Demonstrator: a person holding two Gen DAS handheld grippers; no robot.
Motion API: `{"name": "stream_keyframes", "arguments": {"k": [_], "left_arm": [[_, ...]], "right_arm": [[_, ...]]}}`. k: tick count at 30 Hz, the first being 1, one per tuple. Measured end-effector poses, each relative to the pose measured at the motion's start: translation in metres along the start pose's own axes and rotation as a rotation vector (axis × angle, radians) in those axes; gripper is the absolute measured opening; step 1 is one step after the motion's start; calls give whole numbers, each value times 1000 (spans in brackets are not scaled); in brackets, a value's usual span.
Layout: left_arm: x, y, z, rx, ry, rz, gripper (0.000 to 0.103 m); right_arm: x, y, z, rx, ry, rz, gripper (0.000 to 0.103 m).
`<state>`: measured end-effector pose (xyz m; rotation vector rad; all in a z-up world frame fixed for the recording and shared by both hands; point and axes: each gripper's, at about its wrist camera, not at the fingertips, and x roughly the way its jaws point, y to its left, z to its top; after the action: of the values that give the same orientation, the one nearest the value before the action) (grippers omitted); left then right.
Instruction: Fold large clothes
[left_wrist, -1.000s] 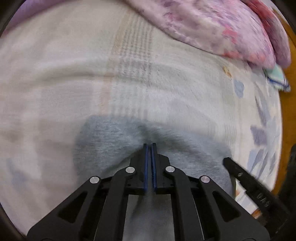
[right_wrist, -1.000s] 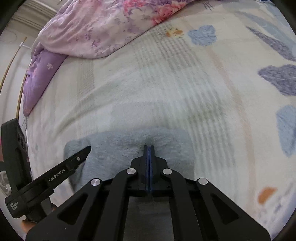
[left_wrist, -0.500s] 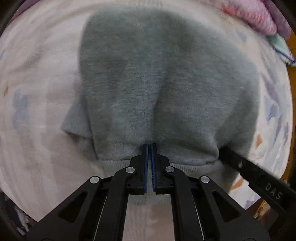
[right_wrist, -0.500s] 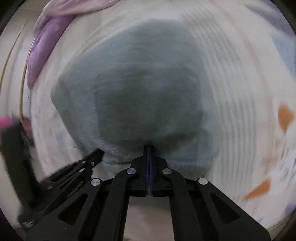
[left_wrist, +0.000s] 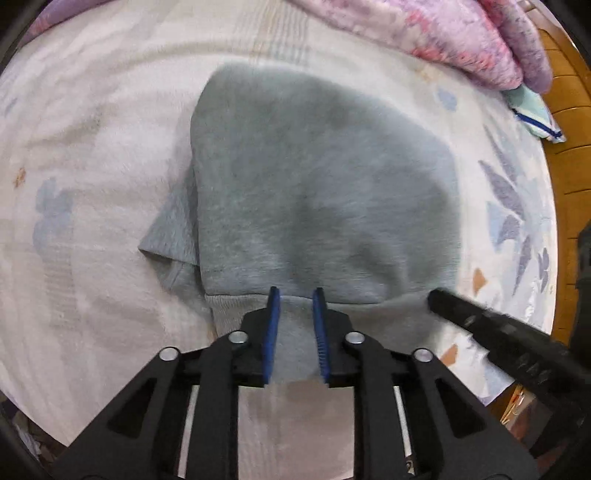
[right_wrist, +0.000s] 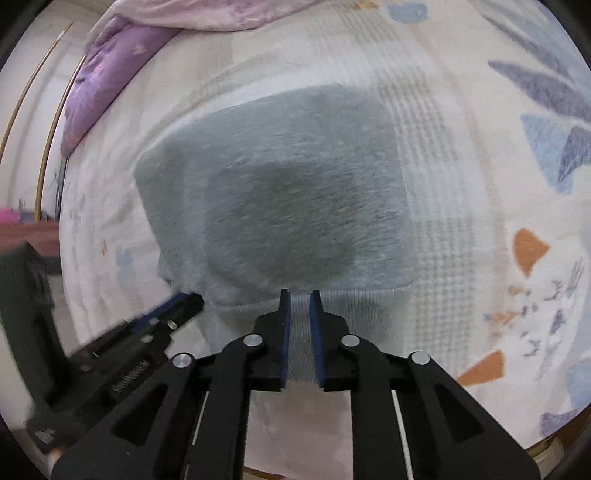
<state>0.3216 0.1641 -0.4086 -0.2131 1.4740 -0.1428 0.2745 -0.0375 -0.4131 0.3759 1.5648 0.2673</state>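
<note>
Just ahead of opening left gripper (left_wrist: 295, 295): folded grey sweatshirt (left_wrist: 325, 184)

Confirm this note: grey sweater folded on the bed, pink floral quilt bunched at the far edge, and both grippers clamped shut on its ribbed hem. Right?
Not quite. Both the left gripper and right gripper are opening, pads clear of the hem, as both wrist views show. Sweater and quilt are right.

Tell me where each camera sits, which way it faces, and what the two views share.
Left wrist: on the left gripper, looking steeply down at the grey garment on the bed; its opening jaws straddle the hem; right gripper at lower right.
Right wrist: on the right gripper, looking down at the same garment; jaws opening over the ribbed hem; left gripper at lower left.
Shared: garment, bed, pink quilt.
</note>
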Motion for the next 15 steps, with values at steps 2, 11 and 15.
{"name": "stream_keyframes", "arguments": {"k": [2, 11, 15], "left_arm": [[3, -1, -1, -4, -5, -31, 21], [23, -15, 3, 29, 31, 15, 21], [10, -17, 3, 41, 1, 29, 21]], "right_arm": [[25, -4, -4, 23, 57, 1, 13], [18, 5, -1, 5, 14, -22, 14], [12, 2, 9, 13, -26, -43, 22]]}}
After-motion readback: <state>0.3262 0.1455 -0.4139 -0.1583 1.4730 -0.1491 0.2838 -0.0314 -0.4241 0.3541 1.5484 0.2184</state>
